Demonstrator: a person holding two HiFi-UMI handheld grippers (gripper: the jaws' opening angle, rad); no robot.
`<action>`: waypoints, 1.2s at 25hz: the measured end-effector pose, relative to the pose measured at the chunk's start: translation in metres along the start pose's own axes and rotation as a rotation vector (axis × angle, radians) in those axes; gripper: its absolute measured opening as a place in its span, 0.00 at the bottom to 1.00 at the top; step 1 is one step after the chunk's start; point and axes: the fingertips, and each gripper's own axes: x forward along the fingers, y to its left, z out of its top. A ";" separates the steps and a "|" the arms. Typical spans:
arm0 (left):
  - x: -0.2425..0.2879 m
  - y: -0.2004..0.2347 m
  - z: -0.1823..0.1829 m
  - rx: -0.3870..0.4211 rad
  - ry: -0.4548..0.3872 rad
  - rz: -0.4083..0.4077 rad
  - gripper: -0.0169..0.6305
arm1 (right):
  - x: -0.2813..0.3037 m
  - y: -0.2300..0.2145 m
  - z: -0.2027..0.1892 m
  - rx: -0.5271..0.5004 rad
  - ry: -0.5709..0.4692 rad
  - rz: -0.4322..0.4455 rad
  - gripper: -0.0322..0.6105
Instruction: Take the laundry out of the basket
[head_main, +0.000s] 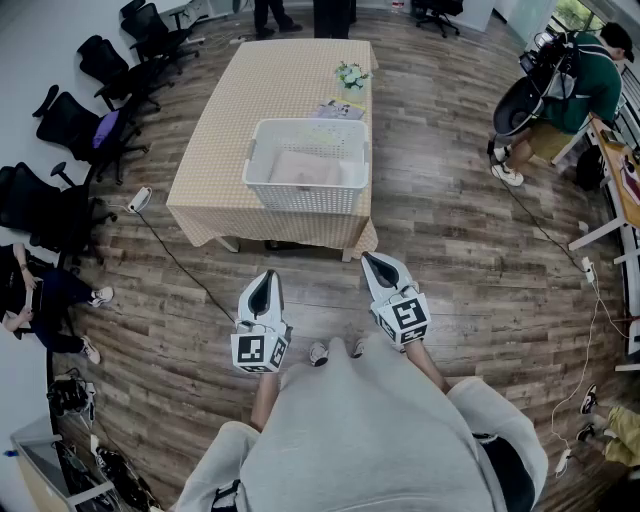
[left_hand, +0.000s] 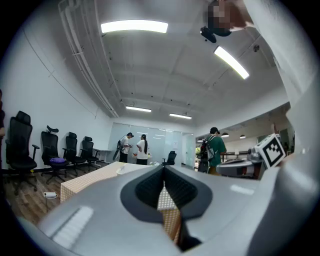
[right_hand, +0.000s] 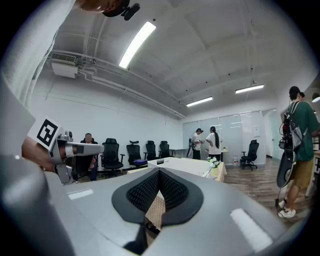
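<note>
Basket (head_main: 305, 197) at table (head_main: 290, 80) near edge; left claw (head_main: 268, 276), right claw (head_main: 372, 260) closed, empty.

Left gripper (left_hand: 163, 169), jaws pressed together on nothing, points across the checked table (left_hand: 85, 182) toward two people (left_hand: 142, 150) standing far off.
</note>
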 end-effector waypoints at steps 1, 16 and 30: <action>-0.001 -0.001 0.000 0.001 0.000 -0.001 0.04 | 0.000 0.001 -0.001 -0.001 0.001 0.000 0.05; -0.003 -0.014 -0.001 0.011 0.003 0.006 0.04 | -0.009 -0.003 -0.002 0.015 -0.014 0.030 0.05; 0.016 -0.046 -0.007 0.018 0.020 0.016 0.04 | -0.023 -0.029 -0.006 0.015 -0.045 0.077 0.05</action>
